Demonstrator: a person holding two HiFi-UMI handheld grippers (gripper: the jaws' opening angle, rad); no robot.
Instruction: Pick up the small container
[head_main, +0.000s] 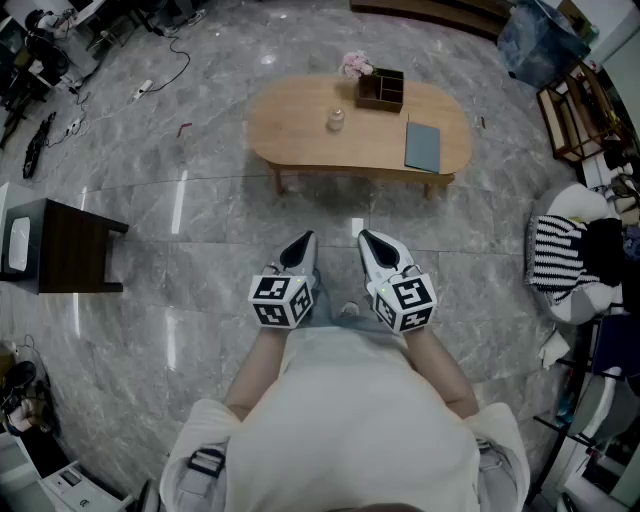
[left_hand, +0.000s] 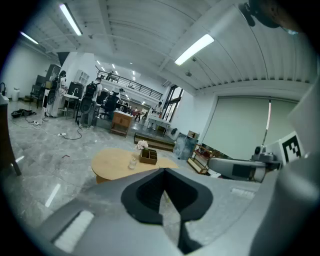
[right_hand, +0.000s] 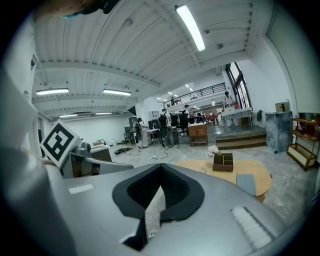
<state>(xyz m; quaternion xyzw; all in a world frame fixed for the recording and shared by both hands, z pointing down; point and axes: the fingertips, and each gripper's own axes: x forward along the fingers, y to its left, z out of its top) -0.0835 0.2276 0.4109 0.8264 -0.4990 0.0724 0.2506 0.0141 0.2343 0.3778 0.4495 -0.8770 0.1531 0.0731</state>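
Note:
The small container is a clear glass jar standing near the middle of a light wooden coffee table. It also shows far off in the left gripper view as the jar and in the right gripper view as the jar. My left gripper and right gripper are held side by side over the floor, well short of the table. Both point toward the table, and both are shut with nothing in them. Each gripper's own view shows its jaws meeting at the tips, the left gripper and the right gripper.
On the table, a brown compartment box with pink flowers stands behind the jar, and a grey-blue notebook lies at the right. A dark side table stands at the left. A chair with striped cloth is at the right.

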